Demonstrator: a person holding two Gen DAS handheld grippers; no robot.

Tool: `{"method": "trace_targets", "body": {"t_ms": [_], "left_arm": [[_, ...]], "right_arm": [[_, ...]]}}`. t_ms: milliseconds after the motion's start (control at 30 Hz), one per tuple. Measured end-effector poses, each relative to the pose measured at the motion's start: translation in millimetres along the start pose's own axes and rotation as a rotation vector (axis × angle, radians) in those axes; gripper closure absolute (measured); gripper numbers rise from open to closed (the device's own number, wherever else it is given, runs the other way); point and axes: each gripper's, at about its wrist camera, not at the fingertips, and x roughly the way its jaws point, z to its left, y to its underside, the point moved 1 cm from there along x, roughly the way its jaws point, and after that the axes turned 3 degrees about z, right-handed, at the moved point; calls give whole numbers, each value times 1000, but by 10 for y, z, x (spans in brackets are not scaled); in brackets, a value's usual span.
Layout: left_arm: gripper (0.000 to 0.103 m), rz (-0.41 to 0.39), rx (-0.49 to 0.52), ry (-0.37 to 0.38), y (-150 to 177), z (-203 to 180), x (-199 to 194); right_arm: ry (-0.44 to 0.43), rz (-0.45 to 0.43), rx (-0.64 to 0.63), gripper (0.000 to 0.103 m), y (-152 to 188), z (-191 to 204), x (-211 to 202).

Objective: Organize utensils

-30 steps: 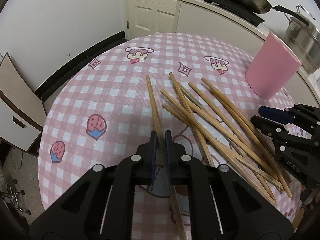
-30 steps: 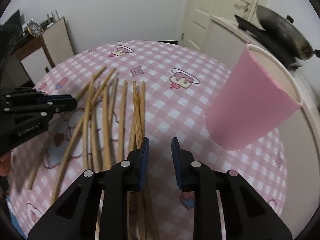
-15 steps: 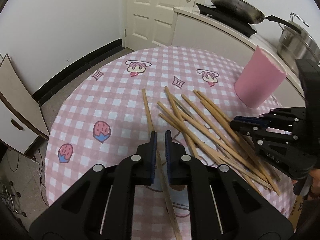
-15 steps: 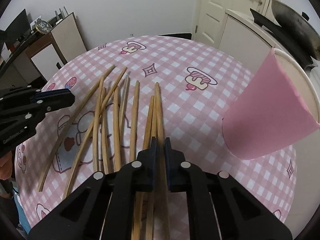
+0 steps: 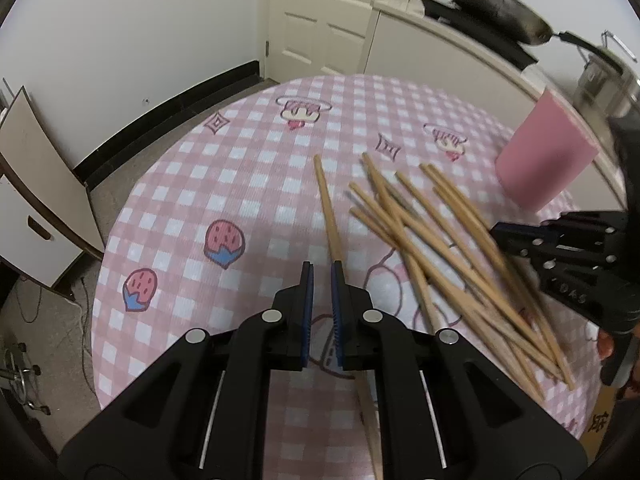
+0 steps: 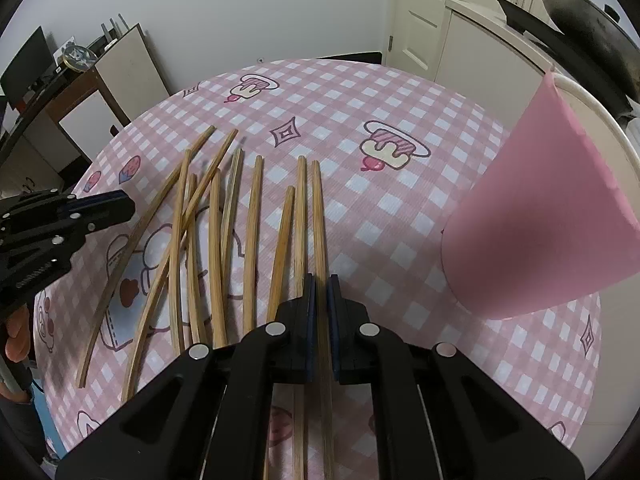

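Note:
Several bamboo chopsticks (image 5: 440, 240) lie fanned on a round table with a pink checked cloth (image 5: 240, 184). My left gripper (image 5: 322, 276) is shut on one chopstick (image 5: 326, 200) at the left of the fan; it runs along the right pad and comes out below the fingers. In the right wrist view, my right gripper (image 6: 321, 280) is shut on the rightmost chopstick (image 6: 318, 220) of the pile (image 6: 216, 240). A pink cup (image 6: 540, 220) stands upright to its right, seen also as the pink cup (image 5: 544, 160) at the table's far right. Each gripper shows in the other's view: right gripper (image 5: 516, 236), left gripper (image 6: 96, 208).
A white counter behind the table carries a wok (image 5: 496, 12) and a steel pot (image 5: 608, 80). A door (image 5: 320, 12) is at the back. A board (image 5: 32, 184) leans left of the table. A desk (image 6: 60, 80) stands far left, and the cloth (image 6: 340, 92) beyond the sticks is bare.
The right jaws went from open to shut on the rightmost chopstick. The left gripper kept its grip on its stick. Both views now look at the table from a little farther off.

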Motion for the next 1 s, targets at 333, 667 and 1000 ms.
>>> {"method": "trace_targets", "body": {"t_ms": [333, 667, 1000], "left_arm": [[37, -11, -15, 41, -44, -5, 19], [50, 12, 84, -46, -84, -176, 186], [82, 10, 157, -61, -330, -343, 319]], "right_arm": [[2, -3, -9, 98, -33, -13, 25], [2, -6, -23, 98, -88, -12, 50], [32, 6, -50, 98, -148, 38, 78]]}}
